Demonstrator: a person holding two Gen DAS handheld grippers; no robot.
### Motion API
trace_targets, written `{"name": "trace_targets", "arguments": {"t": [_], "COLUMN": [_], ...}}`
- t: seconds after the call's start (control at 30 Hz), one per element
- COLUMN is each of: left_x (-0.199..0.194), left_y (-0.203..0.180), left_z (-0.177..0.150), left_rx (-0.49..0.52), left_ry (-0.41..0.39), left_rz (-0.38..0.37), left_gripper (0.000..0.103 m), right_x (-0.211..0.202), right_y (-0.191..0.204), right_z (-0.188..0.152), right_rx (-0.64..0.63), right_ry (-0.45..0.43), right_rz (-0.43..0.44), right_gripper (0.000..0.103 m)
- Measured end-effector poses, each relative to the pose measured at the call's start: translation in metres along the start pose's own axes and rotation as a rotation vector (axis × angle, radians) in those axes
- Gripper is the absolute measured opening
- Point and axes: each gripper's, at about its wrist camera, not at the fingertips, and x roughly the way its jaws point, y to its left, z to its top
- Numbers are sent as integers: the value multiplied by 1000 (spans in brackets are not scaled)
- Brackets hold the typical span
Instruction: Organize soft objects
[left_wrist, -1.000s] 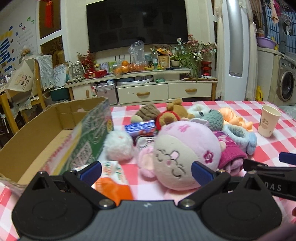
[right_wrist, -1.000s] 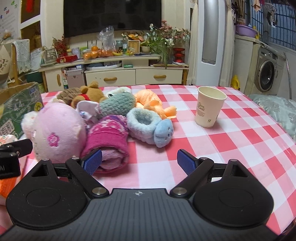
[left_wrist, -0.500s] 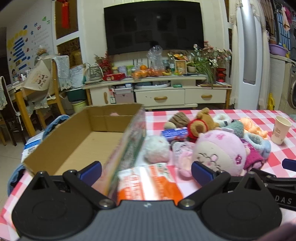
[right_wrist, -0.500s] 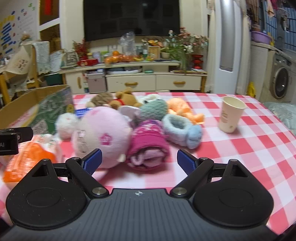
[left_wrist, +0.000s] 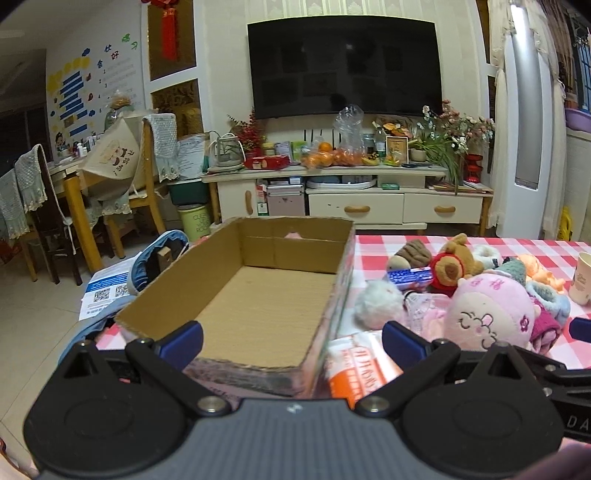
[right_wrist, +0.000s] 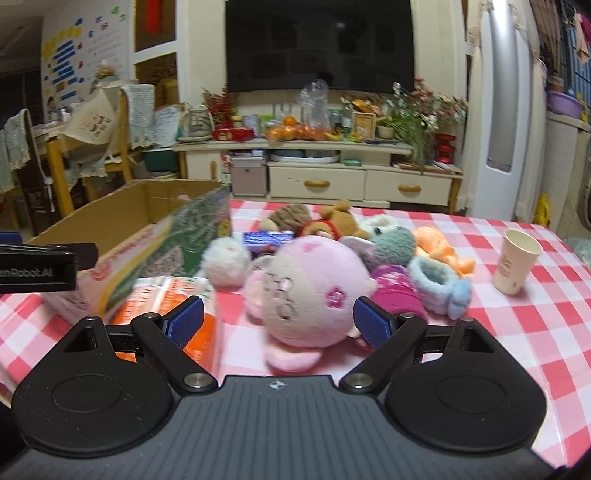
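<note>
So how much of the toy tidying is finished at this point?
Hardly any, apparently. The cardboard box looks bare apart from something pink at its far end. Neither the left gripper nor the right gripper holds anything; both are open. The big pink plush, teddy bear and other soft toys are still heaped on the checked table.

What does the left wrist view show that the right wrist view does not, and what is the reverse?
Only the left wrist view shows the bare floor of the cardboard box and the open left gripper above its near edge. Only the right wrist view shows the box's printed outer side, the whole paper cup, and the open right gripper in front of the pink plush. Both show the plush pile, the orange packet and the checked tablecloth.
</note>
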Motion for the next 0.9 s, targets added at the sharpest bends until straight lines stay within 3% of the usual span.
{"name": "trace_targets", "arguments": {"t": [0.3, 0.53, 0.8, 0.9], "left_x": [-3, 0, 2, 0], "left_y": [17, 26, 8, -6], "left_z": [-6, -10, -13, -14], "left_rx": [-20, -59, -37, -4], "left_ry": [-7, -29, -44, -60], "left_rz": [14, -25, -103, -138], "left_gripper": [102, 102, 102, 102], "right_x": [-13, -9, -9, -6], "right_y": [23, 31, 9, -9], "right_z": [3, 2, -5, -8], "right_rx": [-49, -78, -80, -20], "right_ry": [-33, -35, -73, -61], "right_rz": [49, 58, 27, 9], "right_gripper": [103, 103, 103, 103]}}
